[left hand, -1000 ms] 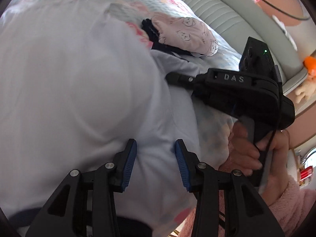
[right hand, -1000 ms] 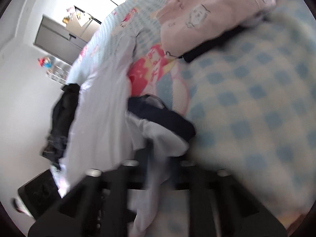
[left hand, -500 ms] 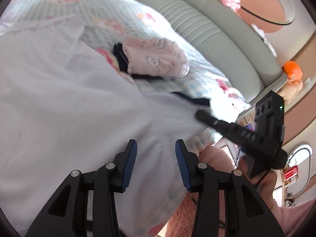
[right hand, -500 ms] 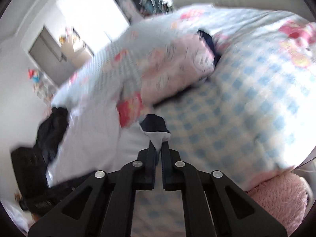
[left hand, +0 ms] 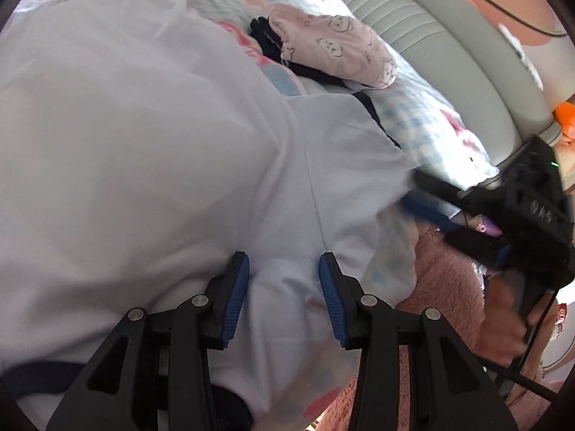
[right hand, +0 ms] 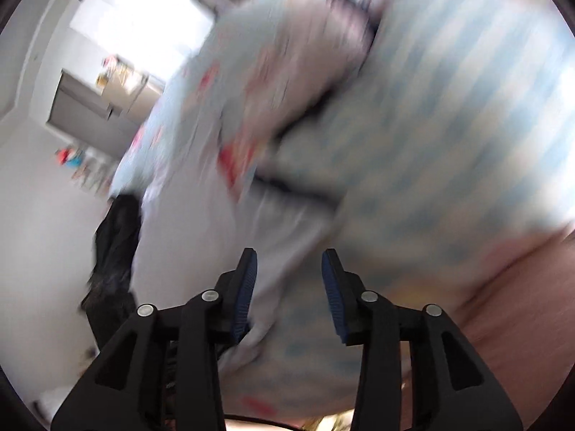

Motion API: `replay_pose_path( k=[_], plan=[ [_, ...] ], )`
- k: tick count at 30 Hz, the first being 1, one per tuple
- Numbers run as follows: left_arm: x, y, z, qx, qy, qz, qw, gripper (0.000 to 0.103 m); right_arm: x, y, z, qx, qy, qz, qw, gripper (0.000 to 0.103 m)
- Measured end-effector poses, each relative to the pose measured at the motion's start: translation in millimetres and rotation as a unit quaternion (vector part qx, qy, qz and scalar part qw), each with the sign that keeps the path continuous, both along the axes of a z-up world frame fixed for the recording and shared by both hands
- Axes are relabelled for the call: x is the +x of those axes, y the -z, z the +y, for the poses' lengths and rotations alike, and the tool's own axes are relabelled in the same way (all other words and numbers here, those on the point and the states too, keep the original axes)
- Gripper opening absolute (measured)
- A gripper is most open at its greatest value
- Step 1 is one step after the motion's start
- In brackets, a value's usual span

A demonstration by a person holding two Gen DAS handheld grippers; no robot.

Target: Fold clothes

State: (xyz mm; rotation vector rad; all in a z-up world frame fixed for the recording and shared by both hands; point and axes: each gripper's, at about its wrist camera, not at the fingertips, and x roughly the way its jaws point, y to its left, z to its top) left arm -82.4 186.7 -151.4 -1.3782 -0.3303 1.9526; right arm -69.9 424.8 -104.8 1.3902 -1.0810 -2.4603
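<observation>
Here, white shirt (left hand: pixel 161 151) spreads beneath left gripper (left hand: pixel 284 267).

Soft daylight fills both fisheye views, each ringed by a dark vignette with lines bowing toward the rim. The left wrist view is mostly sharp, smearing only around the right gripper (left hand: pixel 431 204) at three o'clock. The right wrist view is heavily motion-blurred, with a blown-out window (right hand: pixel 136 25) glaring at eleven o'clock.

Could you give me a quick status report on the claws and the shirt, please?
Left claw open over white shirt. Right claw just opened, nothing gripped. Pink garment beyond on bed, clear.
</observation>
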Motion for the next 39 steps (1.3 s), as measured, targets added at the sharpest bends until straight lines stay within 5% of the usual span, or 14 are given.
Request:
replay_pose_path(
  k=[2, 5, 6, 8, 10, 14, 17, 22, 26, 27, 29, 34, 37, 39],
  plan=[
    [3, -3, -5, 0.023, -0.003, -0.001, 0.9997, 0.043, -8, 15, -18, -0.022, -0.024, -0.008, 0.999, 0.037],
    [7, -22, -20, 0.033, -0.003, 0.023, 0.9992, 0.043, -11, 7, -24, 0.056, 0.028, 0.016, 0.998, 0.011],
    [9, -32, -24, 0.013, -0.008, 0.054, 0.9984, 0.044, -9, -6, -29, 0.098, 0.039, 0.046, 0.993, 0.010],
    [11, -49, -26, -0.018, -0.014, 0.100, 0.9947, 0.046, -12, -24, -46, 0.127, 0.010, 0.091, 0.988, 0.010],
    [5, -56, -37, -0.023, -0.035, 0.103, 0.9938, 0.047, -15, -34, -70, 0.130, -0.040, 0.120, 0.983, 0.010],
    [-4, -61, -51, -0.004, -0.052, 0.092, 0.9944, 0.047, -12, -26, -86, 0.129, -0.065, 0.107, 0.984, 0.010],
    [-2, -61, -40, 0.002, -0.019, 0.095, 0.9953, 0.048, 0, -28, -56, 0.104, -0.021, 0.099, 0.989, 0.022],
    [-3, -67, 19, -0.026, 0.046, 0.122, 0.9911, 0.048, 24, -42, -1, 0.096, 0.102, 0.084, 0.987, 0.027],
    [-7, -67, 69, -0.048, 0.086, 0.139, 0.9854, 0.059, 21, -37, 12, 0.097, 0.099, 0.048, 0.989, 0.028],
    [-8, -62, 81, -0.081, 0.085, 0.146, 0.9822, 0.057, 20, -34, 11, 0.094, 0.093, 0.040, 0.990, 0.028],
    [-14, -54, 95, -0.128, 0.063, 0.160, 0.9767, 0.001, 21, -26, 8, 0.084, 0.078, 0.025, 0.993, 0.028],
    [1, -89, 31, 0.022, -0.071, 0.183, 0.9803, 0.003, 17, -9, -13, 0.080, 0.049, 0.000, 0.996, 0.029],
    [-10, -62, -32, 0.078, -0.162, 0.083, 0.9802, 0.005, 1, -5, -35, 0.054, 0.016, 0.015, 0.998, 0.032],
    [-19, -32, -60, 0.105, -0.175, -0.009, 0.9790, 0.014, -9, -5, -53, 0.064, -0.020, 0.021, 0.998, 0.032]
  ],
)
